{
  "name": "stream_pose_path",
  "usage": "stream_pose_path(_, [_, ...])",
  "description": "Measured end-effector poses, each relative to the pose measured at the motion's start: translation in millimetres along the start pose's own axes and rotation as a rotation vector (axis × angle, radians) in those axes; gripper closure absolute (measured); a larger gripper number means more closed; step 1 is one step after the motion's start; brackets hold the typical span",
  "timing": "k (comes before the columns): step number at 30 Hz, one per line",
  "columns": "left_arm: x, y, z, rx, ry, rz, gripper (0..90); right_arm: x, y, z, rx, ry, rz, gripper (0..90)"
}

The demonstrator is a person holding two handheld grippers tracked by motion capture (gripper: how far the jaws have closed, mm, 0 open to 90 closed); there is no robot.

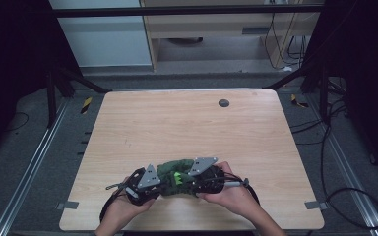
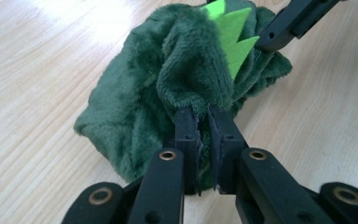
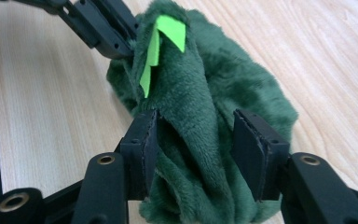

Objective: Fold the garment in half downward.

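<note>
The surface [image 1: 187,123] was light wood w/ rounded corners and a small dark round cap [image 1: 223,103] near its far edge. Floor [image 1: 24,147] around it was grey carpet, w/ metal rails [image 1: 29,172] running along both sides and black cables [image 1: 344,191] looping on the right. Yellow-black tape bits [image 1: 86,104] sat on the floor by both far corners. Behind: a pale panel [image 1: 110,44], a wooden desk [image 1: 226,24], dark curtains [image 1: 10,49] on both sides. Overhead light glared off the wood.
</note>
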State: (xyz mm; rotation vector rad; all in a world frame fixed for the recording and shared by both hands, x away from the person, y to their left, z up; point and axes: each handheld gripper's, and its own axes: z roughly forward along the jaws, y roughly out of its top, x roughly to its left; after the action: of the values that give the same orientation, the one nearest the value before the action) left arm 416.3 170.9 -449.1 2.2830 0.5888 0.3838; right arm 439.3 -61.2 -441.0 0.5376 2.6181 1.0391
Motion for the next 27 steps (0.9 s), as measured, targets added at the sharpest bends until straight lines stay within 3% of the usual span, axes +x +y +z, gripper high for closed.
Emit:
stream_pose_path(16, [-8.8,-14.7,-25.7,-0.042,0.044,0.003,71.3,15.5,-11.3,0.3,0.037,-0.009,-0.055,51.9])
stream_pose_path(27, [-9.2,-20.7,-7.7,-0.004,0.012,-0.012,69.0,22.3,-22.6,1.2,0.051,-0.003,-0.056,50.8])
